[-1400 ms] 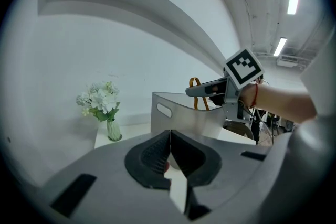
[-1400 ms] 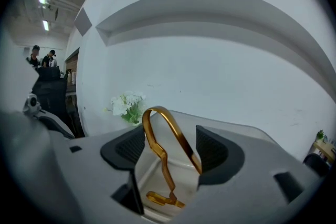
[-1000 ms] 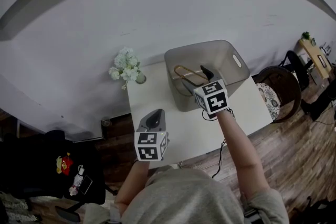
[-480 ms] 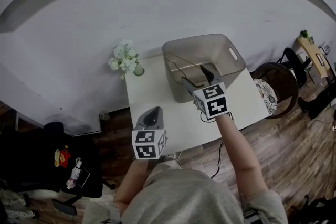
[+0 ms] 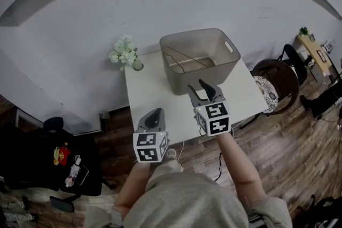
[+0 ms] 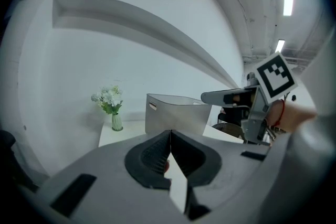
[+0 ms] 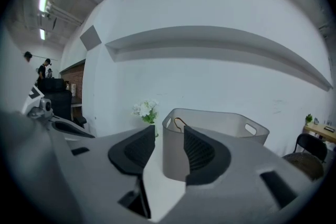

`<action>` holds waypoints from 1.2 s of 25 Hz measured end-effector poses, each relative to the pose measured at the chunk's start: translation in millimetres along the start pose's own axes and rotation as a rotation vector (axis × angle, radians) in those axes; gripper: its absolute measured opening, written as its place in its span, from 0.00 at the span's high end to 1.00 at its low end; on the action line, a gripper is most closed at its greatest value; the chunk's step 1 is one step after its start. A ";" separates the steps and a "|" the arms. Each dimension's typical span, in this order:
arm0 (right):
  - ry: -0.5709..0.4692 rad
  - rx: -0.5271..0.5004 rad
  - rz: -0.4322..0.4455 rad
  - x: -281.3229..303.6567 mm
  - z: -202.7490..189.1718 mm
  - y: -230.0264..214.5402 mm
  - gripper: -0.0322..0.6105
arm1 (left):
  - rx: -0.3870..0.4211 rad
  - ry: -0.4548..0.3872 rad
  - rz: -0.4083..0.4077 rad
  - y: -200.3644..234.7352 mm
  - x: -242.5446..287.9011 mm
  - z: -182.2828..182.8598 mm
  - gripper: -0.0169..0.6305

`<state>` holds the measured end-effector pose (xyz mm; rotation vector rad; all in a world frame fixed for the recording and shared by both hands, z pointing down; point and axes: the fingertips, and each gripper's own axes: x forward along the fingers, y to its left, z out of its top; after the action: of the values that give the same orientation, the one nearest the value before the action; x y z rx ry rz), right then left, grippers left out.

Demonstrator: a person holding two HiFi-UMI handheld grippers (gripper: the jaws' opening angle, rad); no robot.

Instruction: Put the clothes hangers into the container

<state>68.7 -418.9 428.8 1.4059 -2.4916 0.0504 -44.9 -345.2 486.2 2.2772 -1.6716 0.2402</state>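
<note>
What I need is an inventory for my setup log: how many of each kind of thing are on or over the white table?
Container: 1
Vase of flowers: 1
Clothes hanger: 1 made out, lying inside it; more cannot be ruled out
Tools: 2, the left tool and the right tool
Total: 5

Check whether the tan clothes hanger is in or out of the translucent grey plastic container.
In: the tan clothes hanger lies inside the grey plastic container, seen through its open top.
</note>
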 end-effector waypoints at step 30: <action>-0.012 0.117 -0.077 -211.7 -94.3 69.9 0.95 | 0.004 -0.025 -0.036 -77.1 -145.6 -63.5 0.96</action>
<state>134.0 -189.8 472.1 1.5520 -2.4775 0.1748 -13.4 -171.4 489.4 2.3207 -1.6421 0.2080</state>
